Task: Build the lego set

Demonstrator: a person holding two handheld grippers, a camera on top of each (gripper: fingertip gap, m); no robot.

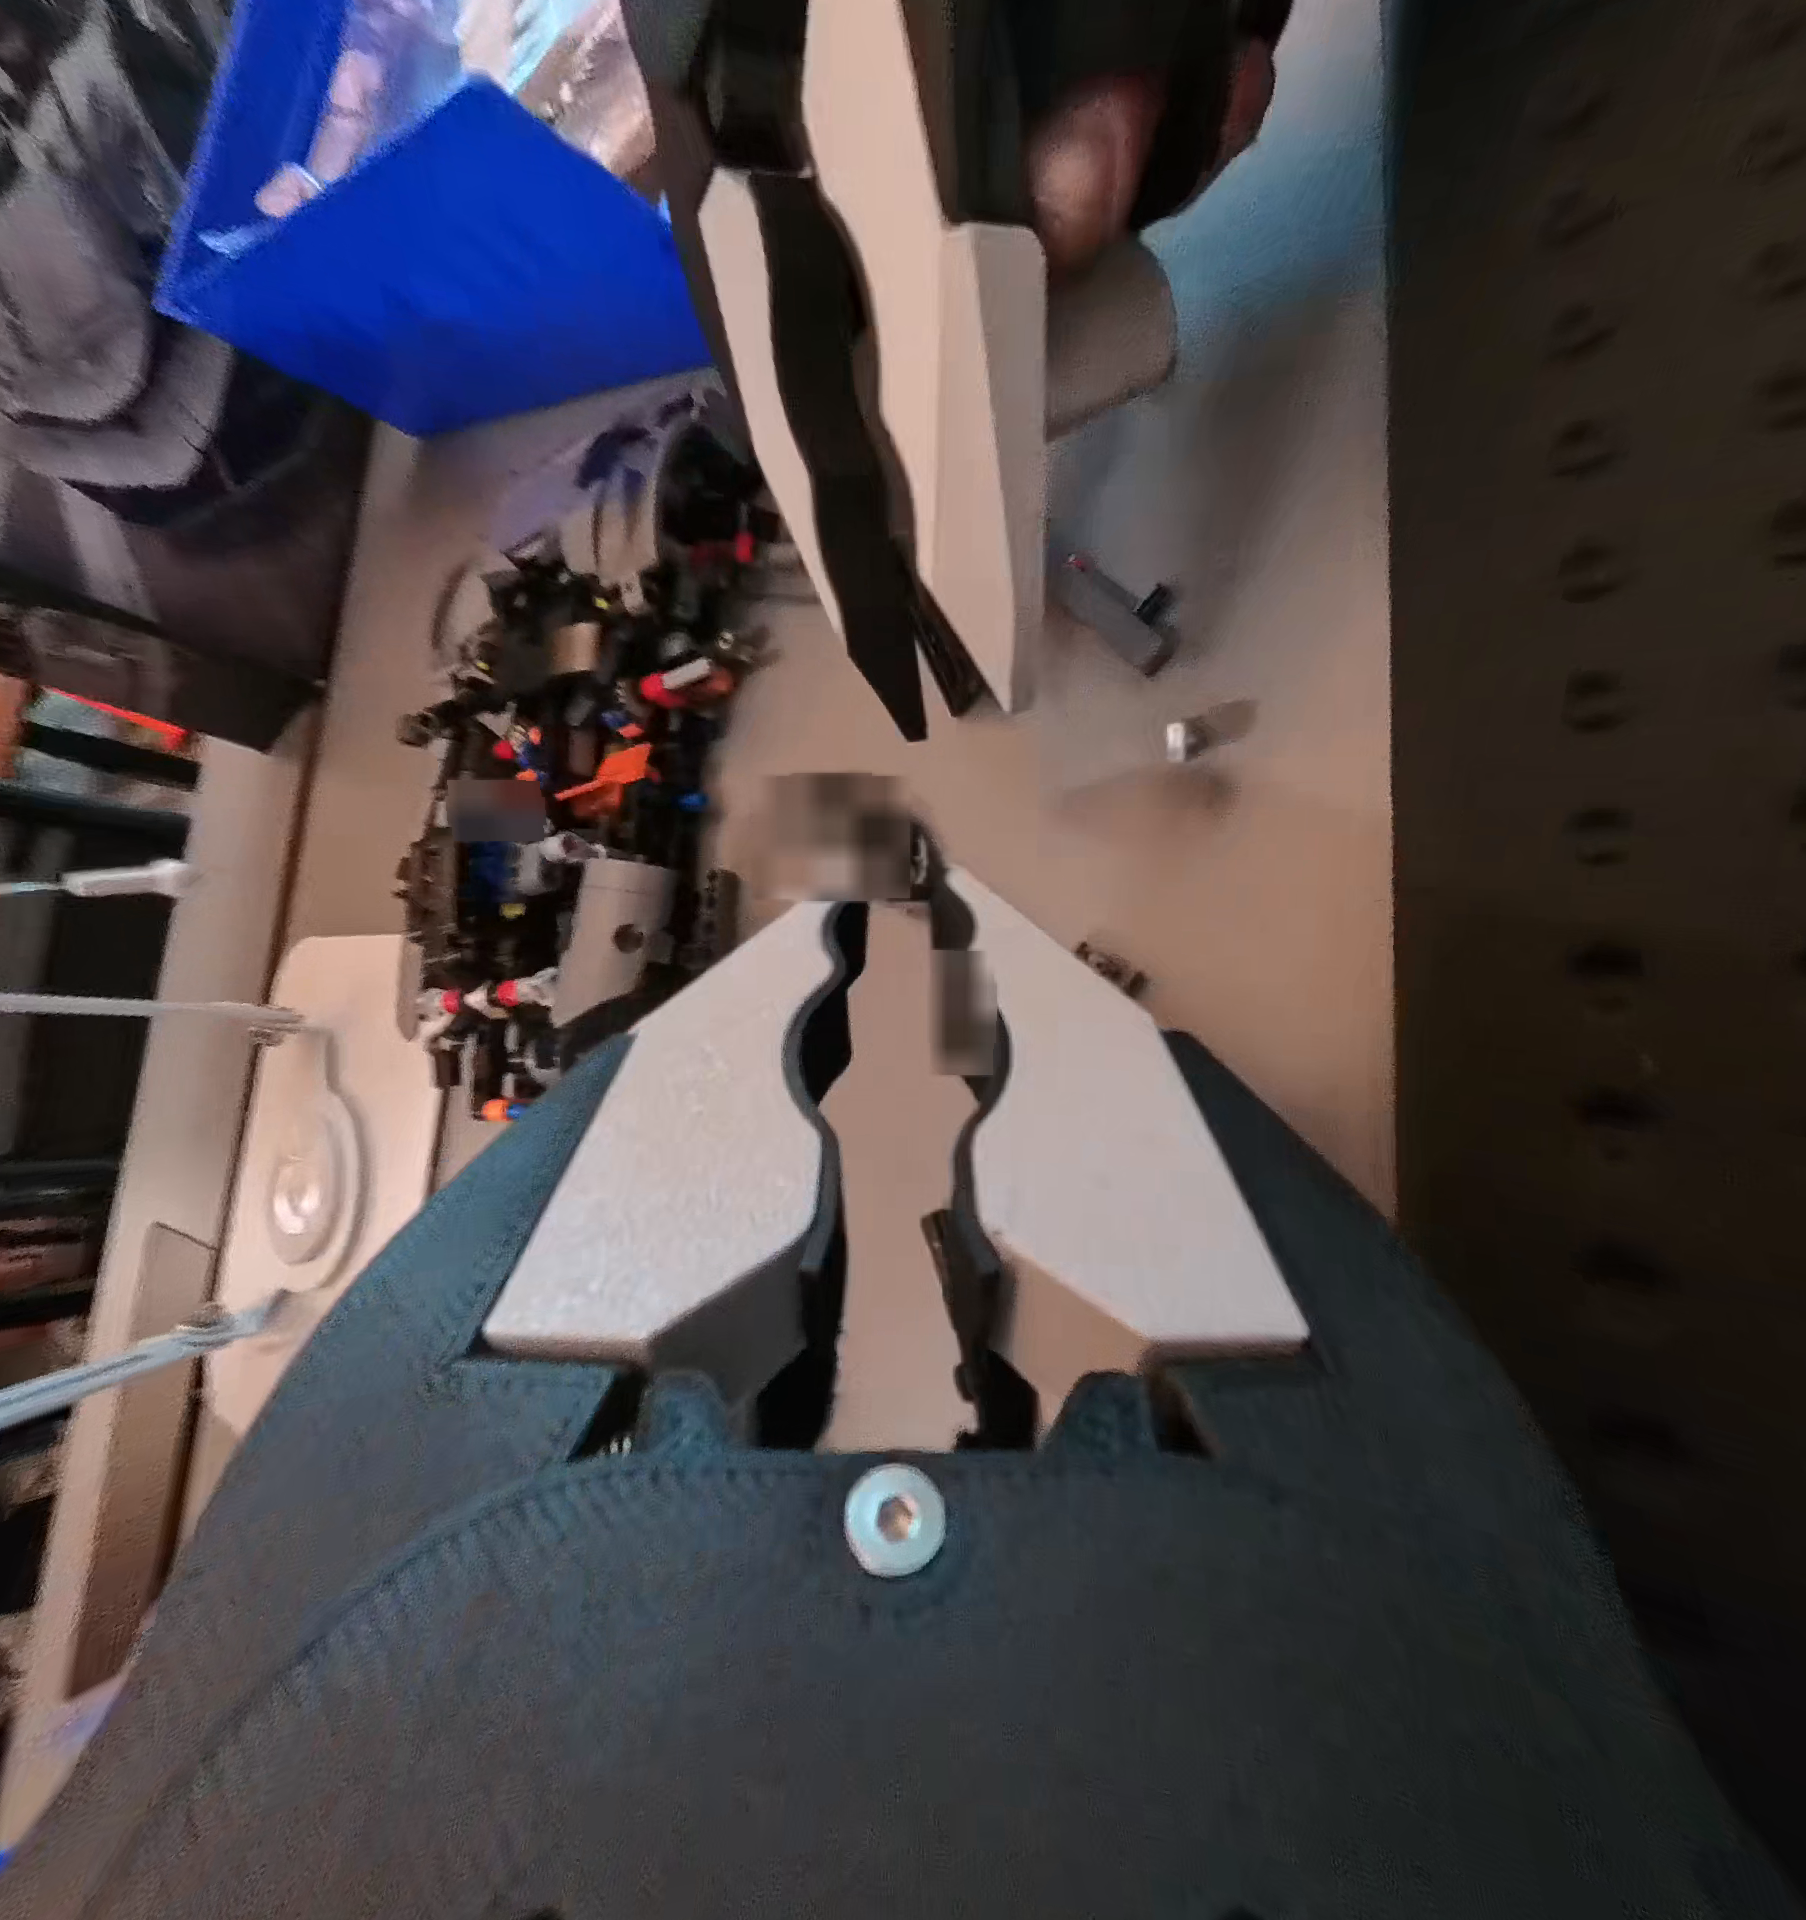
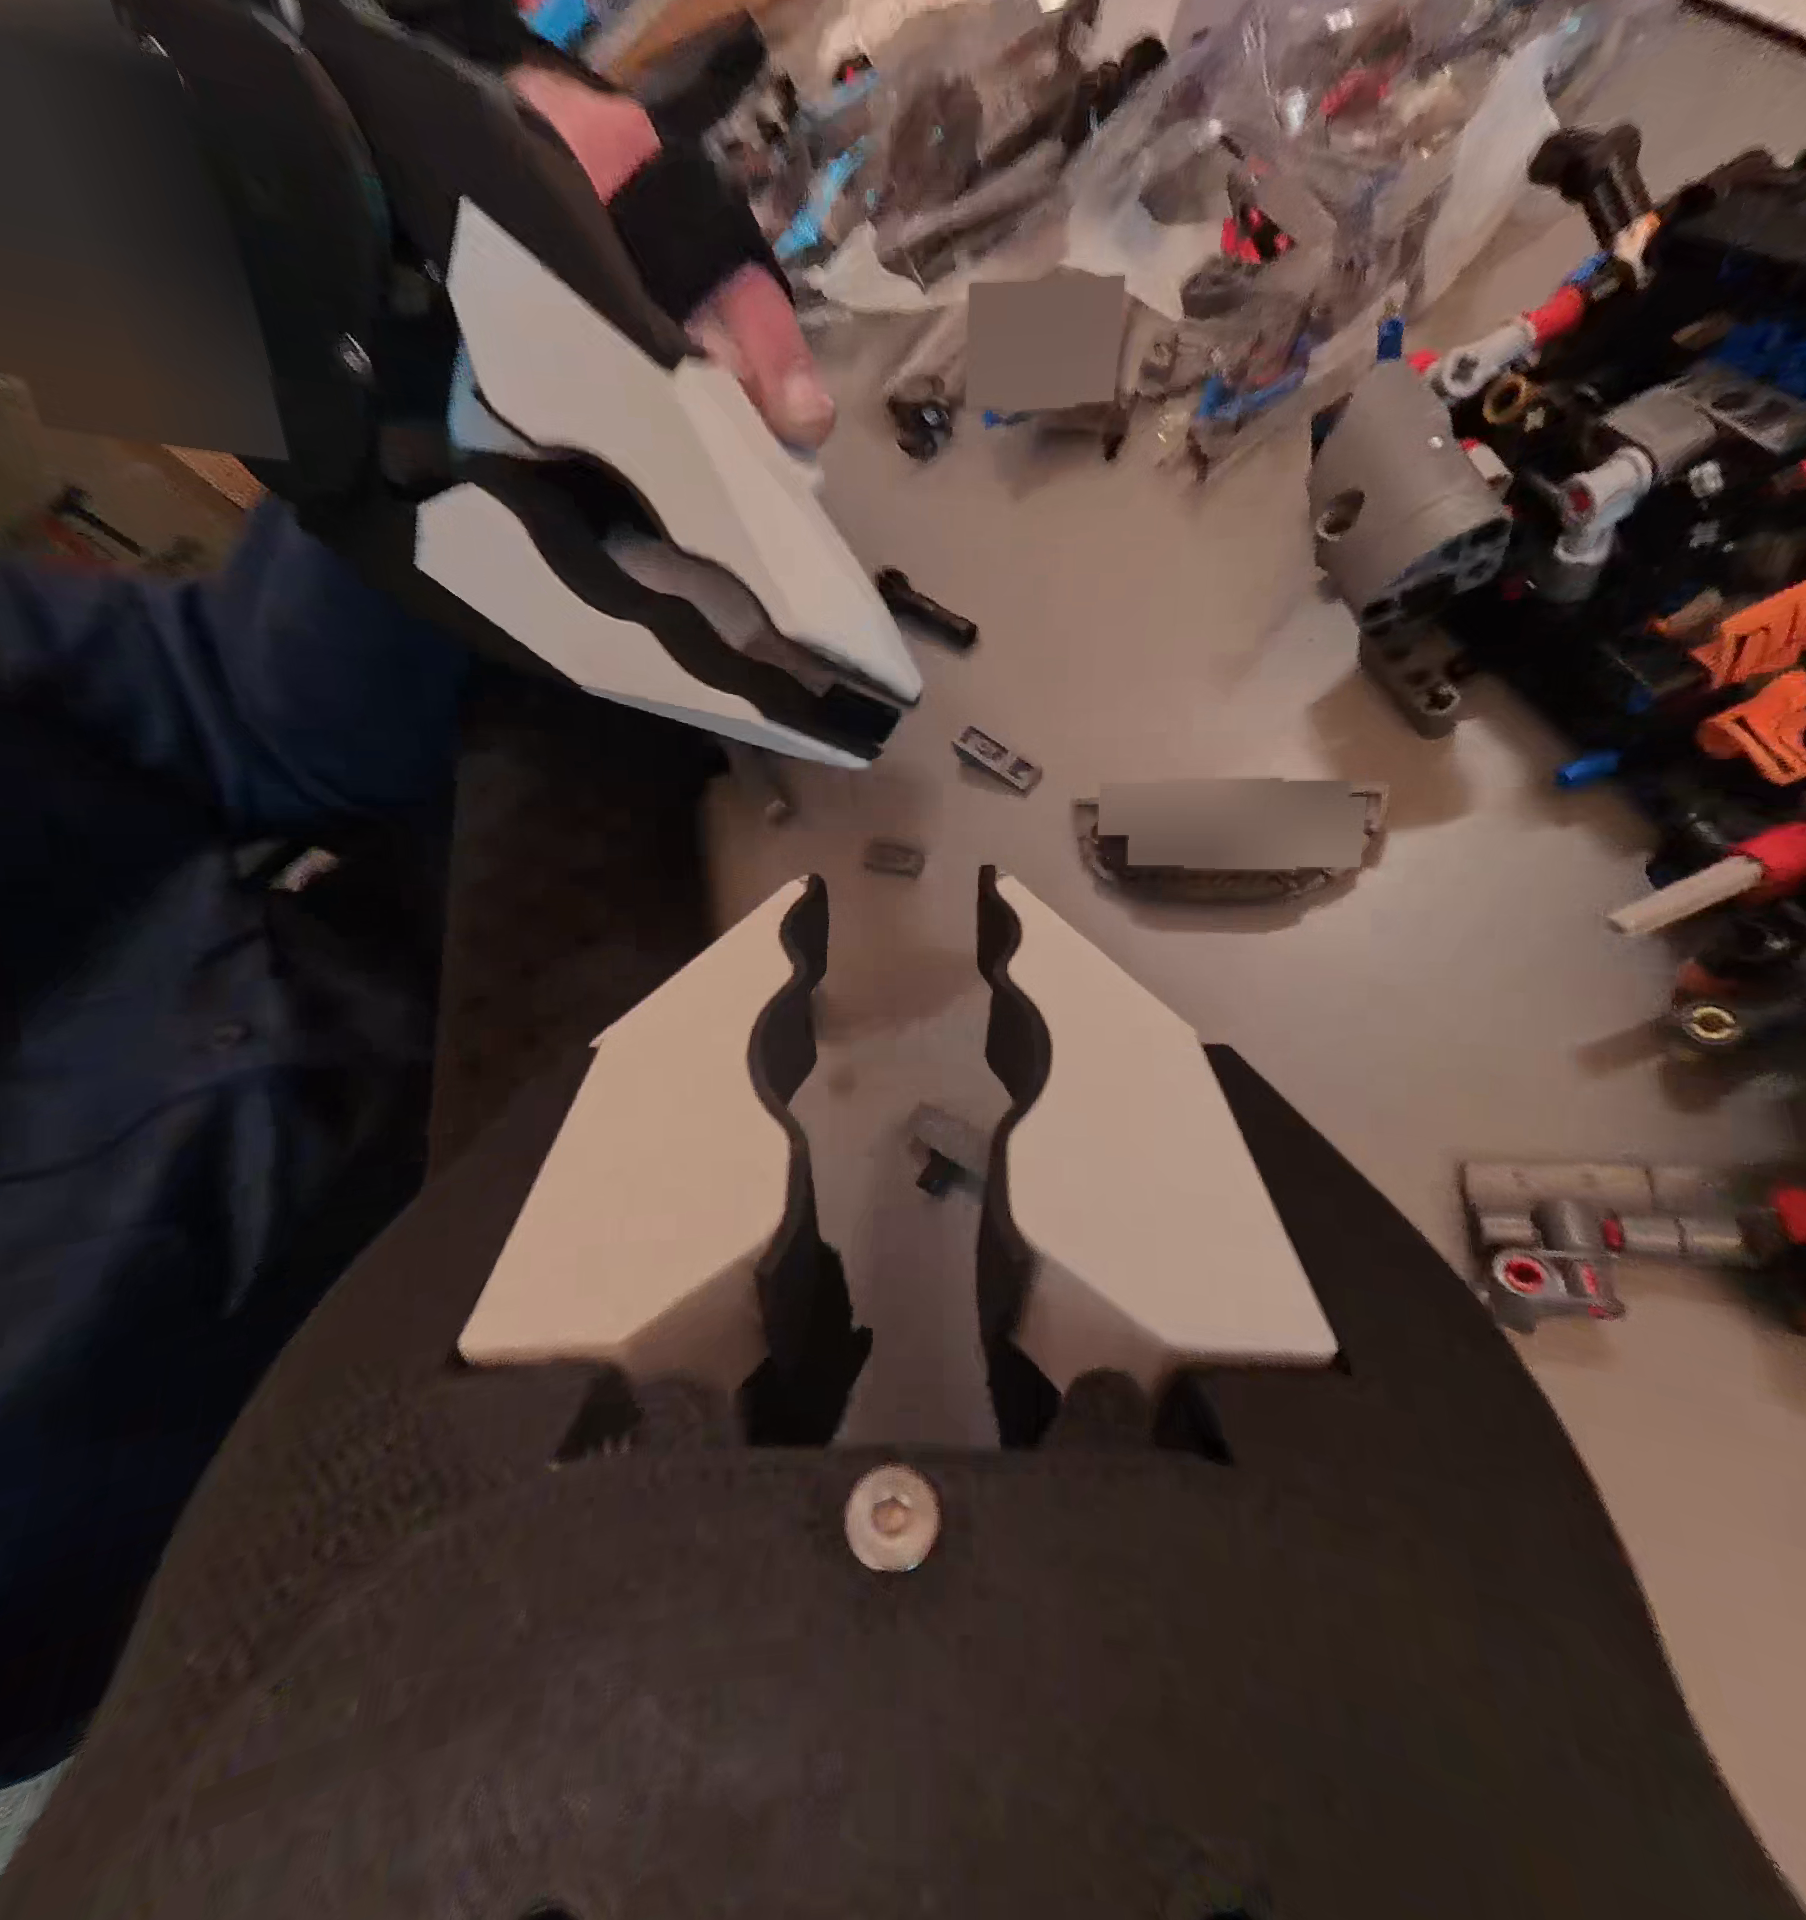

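Note:
The half-built lego model [image 1: 566,831], black with orange, red and blue parts, stands on the pale table and also shows in the right wrist view [image 2: 1657,468]. My left gripper [image 1: 899,894] is narrowly open and empty, pointing at a dark curved piece [image 2: 1231,883]. It shows in the right wrist view [image 2: 883,722] just above a small flat grey piece [image 2: 998,756]. My right gripper [image 2: 904,883] is open and empty over a small grey piece with a black pin [image 2: 940,1148]. In the left wrist view the right gripper [image 1: 946,717] hangs beside that piece [image 1: 1117,613].
Clear bags of parts [image 2: 1294,156] lie at the back. A grey subassembly with red ends [image 2: 1605,1226] lies at the right. A black pin [image 2: 925,603] and another flat piece [image 2: 894,857] lie near the table's edge. A blue box [image 1: 442,260] stands behind the model. From the left gripper's tips to the small flat grey piece [image 2: 998,756] is close to 5 cm.

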